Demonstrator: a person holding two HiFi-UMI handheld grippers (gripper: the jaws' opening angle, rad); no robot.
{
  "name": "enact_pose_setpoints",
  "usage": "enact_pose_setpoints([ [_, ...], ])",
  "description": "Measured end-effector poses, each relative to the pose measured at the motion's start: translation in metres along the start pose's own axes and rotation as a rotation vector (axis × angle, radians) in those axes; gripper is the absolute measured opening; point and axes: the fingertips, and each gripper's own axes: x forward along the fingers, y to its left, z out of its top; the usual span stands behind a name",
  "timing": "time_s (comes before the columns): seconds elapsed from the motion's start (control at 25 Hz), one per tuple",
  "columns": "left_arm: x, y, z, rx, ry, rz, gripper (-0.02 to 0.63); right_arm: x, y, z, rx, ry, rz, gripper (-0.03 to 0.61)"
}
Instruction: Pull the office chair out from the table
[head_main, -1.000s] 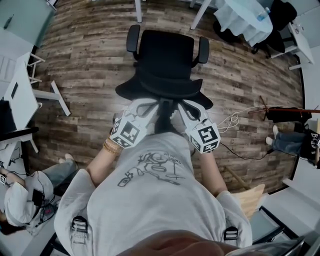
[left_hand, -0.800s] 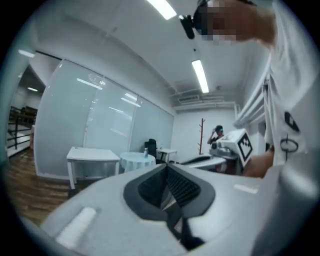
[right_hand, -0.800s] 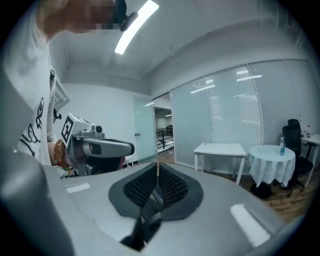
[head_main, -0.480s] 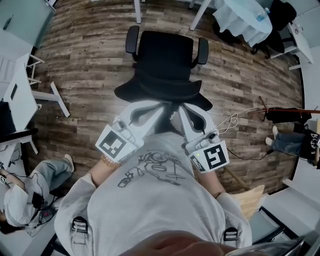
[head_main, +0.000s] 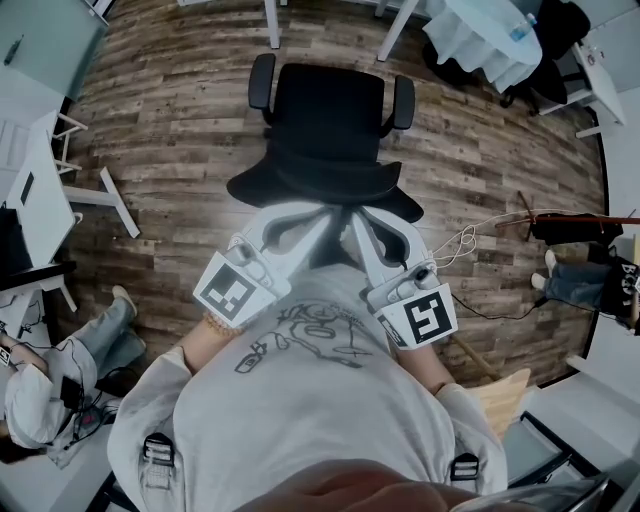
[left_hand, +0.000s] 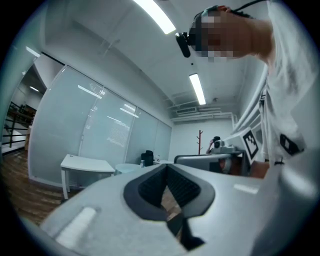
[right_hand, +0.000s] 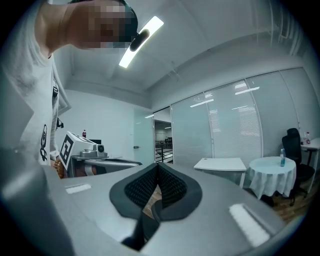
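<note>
Left tongs (head_main: 322, 218) and right tongs (head_main: 357, 222), both fully closed and empty.
Ribbed black pads (left_hand: 150, 189) meet with nothing between; the black, curved-armed office chair (head_main: 330, 120) stands on wood-plank floor (head_main: 170, 130) just before them.

I see the head view lit evenly from overhead, with soft, faint shadows on the brown wood-plank floor (head_main: 170, 130). The black padded office chair (head_main: 330, 130) reads as a flat dark mass. Straight lines bow toward the rim. Both gripper views sit inside a dark fisheye ring. A long white ceiling light strip (left_hand: 156, 16) flares at 12 o'clock in the left, a second strip (right_hand: 141, 35) at 11 in the right. The frosted glass wall panels (left_hand: 100, 130) carry pale streaks.
</note>
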Motion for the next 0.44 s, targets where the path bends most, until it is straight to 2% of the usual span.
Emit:
enact_pose_setpoints([
  [0.44, 0.0037, 0.0011, 0.0036, 0.002, -0.001, 0.004, 0.005, -0.0012, -0.0065, 0.0043, -0.004, -0.005, -0.008, 0.006],
])
